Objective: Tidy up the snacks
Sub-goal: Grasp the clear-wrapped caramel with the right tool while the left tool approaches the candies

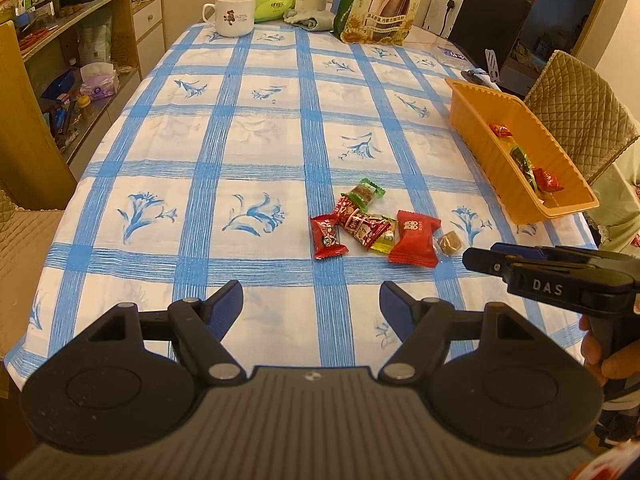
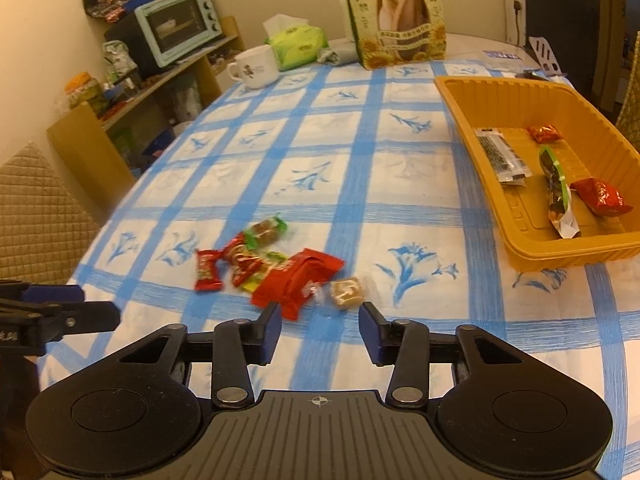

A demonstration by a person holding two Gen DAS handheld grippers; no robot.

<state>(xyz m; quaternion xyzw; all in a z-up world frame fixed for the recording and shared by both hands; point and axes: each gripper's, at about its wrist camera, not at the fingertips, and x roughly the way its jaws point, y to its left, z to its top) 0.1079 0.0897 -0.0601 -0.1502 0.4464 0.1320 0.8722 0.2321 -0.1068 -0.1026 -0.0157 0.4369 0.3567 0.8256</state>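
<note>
Low over the near edge of the blue-and-white checked cloth-covered surface (image 2: 360,184), the right gripper (image 2: 320,322) hangs with its 2 fingers spread wide, pinching nothing. Just past its fingertips, at 12 o'clock, lies a small brown candy in clear wrap (image 2: 346,292), with a large flat red snack packet (image 2: 298,280) touching it at 10 o'clock. Beyond that, toward 11 o'clock, sits a loose pile of small red, yellow and green wrapped candies (image 2: 244,256).

The left gripper (image 1: 311,300) also stands spread and bare, hovering over the cloth, with the same pile of candies at its 12 to 1 o'clock. From this view the right gripper enters at 3 o'clock, its tip near the brown candy.

At 2 o'clock from the right gripper, well apart from the pile, rests an orange ribbed plastic tray (image 2: 476,120). Inside lie a black-and-clear long snack stick (image 2: 502,156), a green-edged long packet (image 2: 556,192) and 2 small red wrapped candies (image 2: 602,196).

At the far end of the surface stand a tall green sunflower-seed bag (image 2: 394,16), a white mug (image 2: 256,66) and a green tissue pack (image 2: 298,46).
</note>
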